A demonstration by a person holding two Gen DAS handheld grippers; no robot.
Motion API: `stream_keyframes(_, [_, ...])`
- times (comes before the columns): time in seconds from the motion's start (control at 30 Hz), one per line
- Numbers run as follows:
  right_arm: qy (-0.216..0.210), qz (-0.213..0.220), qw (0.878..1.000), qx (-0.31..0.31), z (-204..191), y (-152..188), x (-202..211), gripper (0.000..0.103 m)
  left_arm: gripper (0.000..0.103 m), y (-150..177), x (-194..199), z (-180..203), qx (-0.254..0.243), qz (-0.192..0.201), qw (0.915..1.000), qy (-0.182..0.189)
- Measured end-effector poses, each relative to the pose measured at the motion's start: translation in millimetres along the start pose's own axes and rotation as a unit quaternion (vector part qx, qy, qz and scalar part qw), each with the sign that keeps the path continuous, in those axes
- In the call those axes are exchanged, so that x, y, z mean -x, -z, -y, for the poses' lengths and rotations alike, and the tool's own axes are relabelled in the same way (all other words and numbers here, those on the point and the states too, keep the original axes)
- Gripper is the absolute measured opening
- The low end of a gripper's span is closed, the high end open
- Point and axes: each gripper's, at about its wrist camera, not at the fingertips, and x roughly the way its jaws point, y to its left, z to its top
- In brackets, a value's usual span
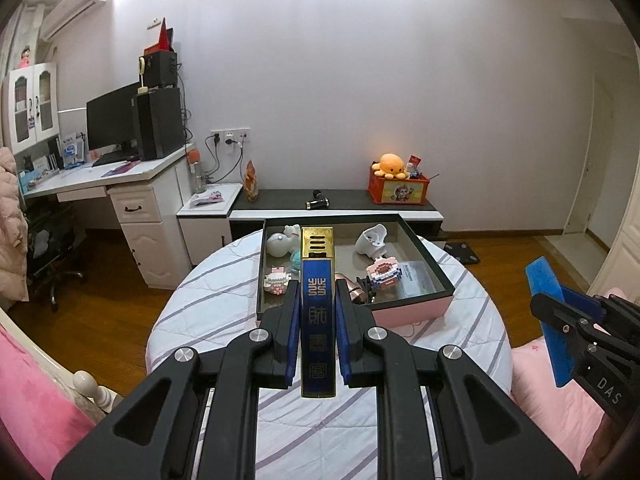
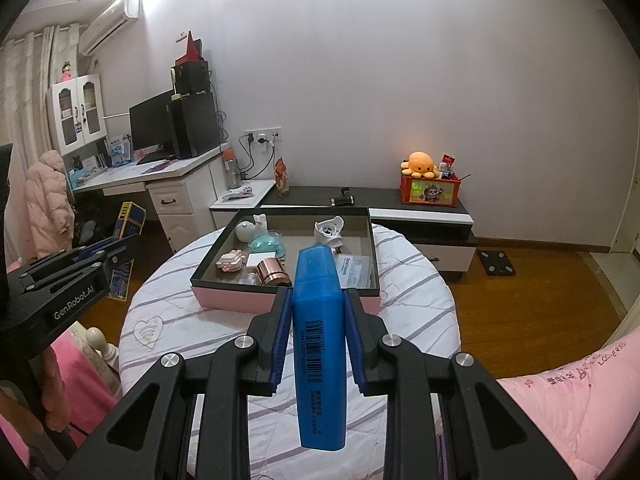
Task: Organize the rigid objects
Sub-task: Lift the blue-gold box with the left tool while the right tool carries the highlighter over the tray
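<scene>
My left gripper [image 1: 317, 294] is shut on a narrow blue and gold box [image 1: 317, 280], which stands between the pads and points away over the round table [image 1: 208, 304]. My right gripper [image 2: 318, 300] is shut on a flat blue plastic case [image 2: 318, 344] with a barcode. Both are held in the air in front of a pink tray with a dark rim [image 2: 224, 296]. In the tray lie several small things: a white figure [image 2: 250, 228], a copper cylinder [image 2: 272, 272] and a brick toy [image 2: 230, 262]. In the left wrist view the right gripper [image 1: 560, 308] shows at the right edge.
A striped white cloth covers the table. Behind it runs a low dark cabinet [image 2: 420, 216] with an orange box and plush octopus [image 2: 420, 164]. A desk with a monitor [image 1: 114, 120] stands at the left. Pink bedding [image 2: 560, 400] lies to the right, a bedpost [image 1: 86, 382] at the left.
</scene>
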Motion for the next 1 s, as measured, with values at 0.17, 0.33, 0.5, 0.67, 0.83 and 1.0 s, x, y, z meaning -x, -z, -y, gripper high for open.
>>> stream_keyframes(0.17, [0.001, 0.006, 1.000, 0.002, -0.6, 0.5, 1.7, 0.027, 0.015, -0.5, 2.7, -0.1, -0.001, 0.002, 1.0000, -0.001])
stream_keyframes(0.33, [0.000, 0.006, 1.000, 0.003, -1.2, -0.6, -0.4, 0.027, 0.015, -3.3, -4.6, -0.9, -0.001, -0.002, 1.0000, 0.001])
stream_keyframes(0.5, [0.014, -0.031, 0.999, 0.012, 4.2, 6.2, -36.1, 0.029, 0.015, -5.3, -32.3, -6.9, 0.006, -0.031, 0.9995, -0.003])
stream_keyframes(0.67, [0.049, -0.152, 0.987, 0.021, 17.0, 43.7, -118.9, 0.073, 0.015, -1.5, -60.7, -10.8, 0.007, -0.057, 0.9983, -0.007])
stream_keyframes(0.83, [0.035, -0.208, 0.977, 0.029, 20.3, 60.4, -173.9, 0.064, 0.015, 5.6, -87.5, -11.7, 0.005, -0.088, 0.9961, -0.006])
stream_keyframes(1.0, [0.025, -0.230, 0.972, 0.033, 19.2, 60.4, -180.2, 0.026, 0.015, 6.0, -108.5, -10.3, 0.002, -0.108, 0.9942, -0.004])
